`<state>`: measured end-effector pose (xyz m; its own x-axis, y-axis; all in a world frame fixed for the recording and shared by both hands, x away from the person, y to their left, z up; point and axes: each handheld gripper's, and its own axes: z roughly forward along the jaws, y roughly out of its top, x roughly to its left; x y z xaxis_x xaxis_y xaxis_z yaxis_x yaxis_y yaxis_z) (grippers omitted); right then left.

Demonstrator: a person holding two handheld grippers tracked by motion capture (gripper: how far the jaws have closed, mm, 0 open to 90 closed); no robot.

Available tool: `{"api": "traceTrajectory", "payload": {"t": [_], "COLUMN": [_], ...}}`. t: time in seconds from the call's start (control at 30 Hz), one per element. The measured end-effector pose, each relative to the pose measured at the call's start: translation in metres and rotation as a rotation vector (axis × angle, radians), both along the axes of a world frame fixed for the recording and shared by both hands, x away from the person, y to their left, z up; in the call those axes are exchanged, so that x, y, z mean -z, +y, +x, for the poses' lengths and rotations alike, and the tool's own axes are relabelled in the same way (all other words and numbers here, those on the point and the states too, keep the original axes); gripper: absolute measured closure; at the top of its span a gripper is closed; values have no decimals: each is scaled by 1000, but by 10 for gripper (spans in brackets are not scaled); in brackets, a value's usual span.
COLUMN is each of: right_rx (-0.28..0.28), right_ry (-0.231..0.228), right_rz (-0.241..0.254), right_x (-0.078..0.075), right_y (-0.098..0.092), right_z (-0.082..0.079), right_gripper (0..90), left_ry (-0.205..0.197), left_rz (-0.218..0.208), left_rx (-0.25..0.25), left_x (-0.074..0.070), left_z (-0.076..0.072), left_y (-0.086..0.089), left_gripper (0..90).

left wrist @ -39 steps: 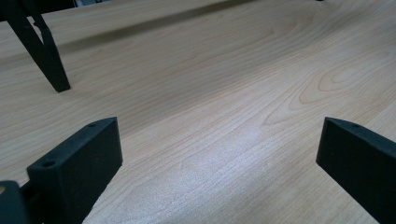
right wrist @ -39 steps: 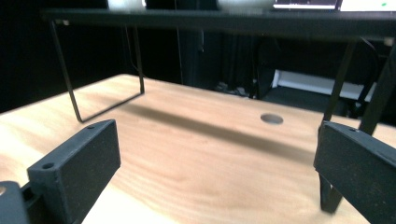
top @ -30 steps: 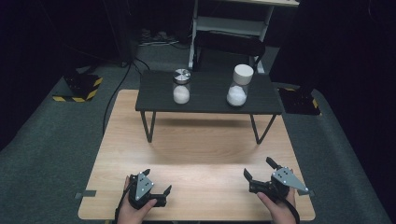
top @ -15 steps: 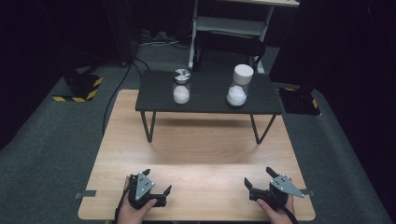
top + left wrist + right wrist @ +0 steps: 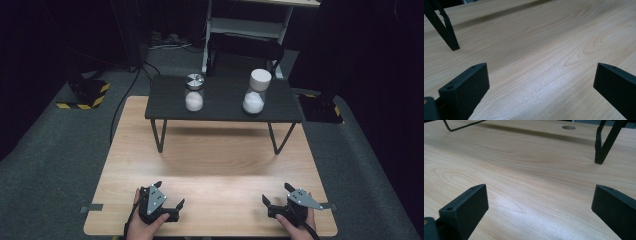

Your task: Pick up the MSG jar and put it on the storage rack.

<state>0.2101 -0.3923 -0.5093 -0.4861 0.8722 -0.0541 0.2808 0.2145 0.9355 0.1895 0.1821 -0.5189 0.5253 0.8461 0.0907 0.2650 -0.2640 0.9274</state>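
Jars, one metal-lidded (image 5: 194, 93) and one white-capped (image 5: 256, 91), stand on a black stand (image 5: 225, 107) at the desk's (image 5: 215, 165) far end. Right gripper (image 5: 274, 197) has drawn back level with left gripper (image 5: 170, 197), both wide open, empty; work seems unstarted.

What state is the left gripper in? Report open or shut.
Open. The left gripper has its two black jaws spread wide apart, with only bare wooden table between them and nothing held.

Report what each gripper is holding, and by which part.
Nothing is held. The left gripper and right gripper are both open and empty above the wooden table.
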Motion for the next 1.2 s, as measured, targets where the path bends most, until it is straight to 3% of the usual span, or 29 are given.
{"api": "traceTrajectory", "payload": {"t": [0.53,1.2], "right_rx": [-18,-16], "right_ry": [-2,2], "right_rz": [-26,-21], "right_x": [-1,-1], "right_y": [1,2], "right_z": [-1,-2], "right_gripper": [3,3], "left_ry": [-16,-4], "left_rz": [41,43], "left_rx": [14,5], "left_x": [-1,-2], "left_z": [-1,0], "left_y": [-4,-6], "left_gripper": [8,8]}}
